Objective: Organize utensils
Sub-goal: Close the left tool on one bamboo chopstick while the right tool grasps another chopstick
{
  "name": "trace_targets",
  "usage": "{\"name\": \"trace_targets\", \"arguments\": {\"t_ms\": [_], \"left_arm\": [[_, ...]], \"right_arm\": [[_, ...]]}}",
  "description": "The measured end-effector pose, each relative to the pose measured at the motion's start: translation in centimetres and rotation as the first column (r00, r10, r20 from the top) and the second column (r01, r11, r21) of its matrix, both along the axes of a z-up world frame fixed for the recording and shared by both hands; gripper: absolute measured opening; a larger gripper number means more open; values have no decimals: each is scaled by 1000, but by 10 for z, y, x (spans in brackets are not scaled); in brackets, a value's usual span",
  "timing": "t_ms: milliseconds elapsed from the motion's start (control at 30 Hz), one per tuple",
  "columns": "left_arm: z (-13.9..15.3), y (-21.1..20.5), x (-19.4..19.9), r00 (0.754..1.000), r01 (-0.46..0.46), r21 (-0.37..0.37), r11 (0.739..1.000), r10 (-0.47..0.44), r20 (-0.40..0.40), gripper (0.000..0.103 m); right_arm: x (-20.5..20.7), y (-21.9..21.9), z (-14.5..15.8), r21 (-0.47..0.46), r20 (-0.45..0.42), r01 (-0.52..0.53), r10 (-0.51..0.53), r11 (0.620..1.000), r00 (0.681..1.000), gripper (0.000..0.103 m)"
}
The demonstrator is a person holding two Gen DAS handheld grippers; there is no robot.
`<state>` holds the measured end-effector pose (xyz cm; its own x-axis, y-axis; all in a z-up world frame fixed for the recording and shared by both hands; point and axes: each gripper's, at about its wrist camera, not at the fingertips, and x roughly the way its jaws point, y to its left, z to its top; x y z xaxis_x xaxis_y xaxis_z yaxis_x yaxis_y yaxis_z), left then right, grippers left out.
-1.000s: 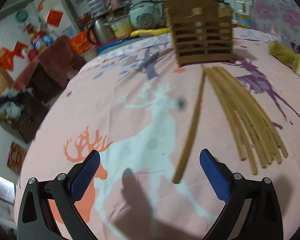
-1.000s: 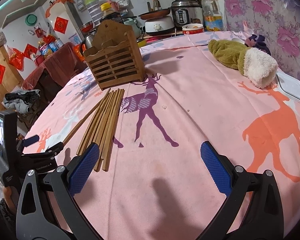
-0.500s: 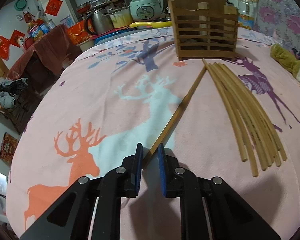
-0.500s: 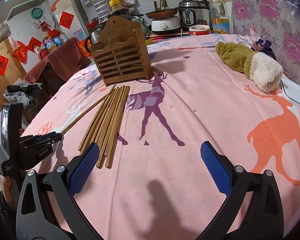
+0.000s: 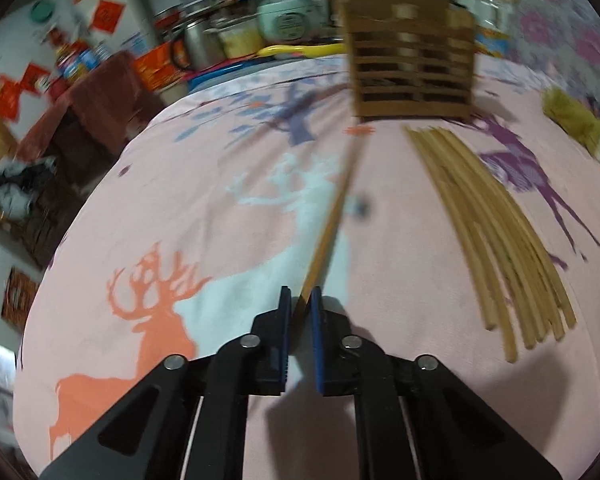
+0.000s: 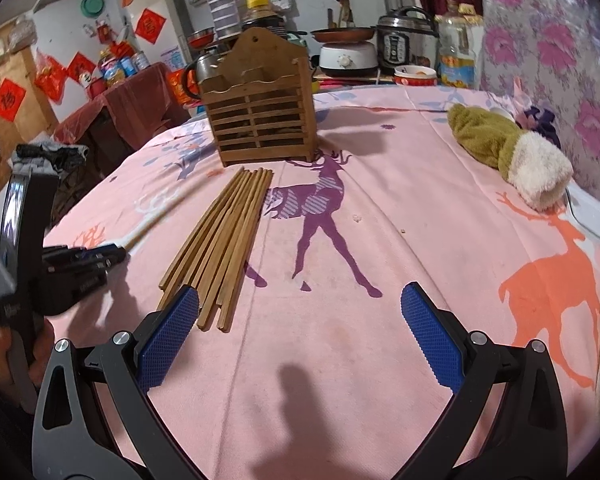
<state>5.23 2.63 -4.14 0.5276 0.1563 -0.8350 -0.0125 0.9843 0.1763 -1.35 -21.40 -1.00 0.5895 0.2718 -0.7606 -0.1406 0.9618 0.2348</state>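
**Left tool clamped on one chopstick, holder straight ahead**

The left tool (image 5: 300,312) is clamped on the near end of a single chopstick (image 5: 334,208), its blue pads pressed to the stick. The stick's long axis runs straight away from the tool toward the wooden utensil holder (image 6: 260,116), which stands upright at the far side of the bench (image 6: 380,240). The left hand is the one engaged. The right tool (image 6: 300,328) hovers with jaws wide apart and nothing between them, just beside the near ends of the remaining chopstick bundle (image 6: 224,240). No brand or label is legible; the red wall decorations (image 6: 7,100) bear characters too small to read.
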Motion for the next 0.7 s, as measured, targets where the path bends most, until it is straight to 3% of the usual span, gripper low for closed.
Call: {"name": "trace_targets", "arguments": {"t_ms": [100, 200, 267, 300, 333, 400, 533, 633, 700], "left_arm": [[0, 14, 2, 999, -36, -68, 997, 35, -20, 6], [0, 12, 1, 999, -33, -65, 997, 32, -20, 10], [0, 10, 0, 999, -41, -32, 999, 40, -13, 31], [1, 11, 0, 999, -46, -28, 999, 46, -10, 53], [1, 13, 0, 999, -47, -48, 998, 47, -14, 64], [1, 17, 1, 999, -49, -85, 995, 47, -26, 65], [0, 20, 1, 998, -55, -92, 994, 52, -33, 65], [0, 20, 1, 998, -53, -87, 995, 51, -31, 65], [0, 20, 1, 998, -55, -86, 995, 52, -31, 65]], "right_arm": [[-2, 8, 1, -17, 11, -47, 47, 999, 999, 95], [-3, 18, -1, -14, 0, -116, 116, 993, 993, 85], [-3, 24, -4, -10, -18, -164, 163, 986, 986, 71], [-3, 28, -6, -9, -31, -188, 187, 982, 982, 68], [-3, 31, -8, -10, -42, -207, 206, 978, 978, 65], [-2, 38, -11, -9, -65, -249, 248, 968, 966, 62], [2, 57, -25, -31, -148, -335, 327, 942, 933, 49], [6, 62, -27, -108, -143, -327, 311, 939, 939, 34], [12, 56, -29, -105, -147, -309, 292, 945, 945, 23]]}}
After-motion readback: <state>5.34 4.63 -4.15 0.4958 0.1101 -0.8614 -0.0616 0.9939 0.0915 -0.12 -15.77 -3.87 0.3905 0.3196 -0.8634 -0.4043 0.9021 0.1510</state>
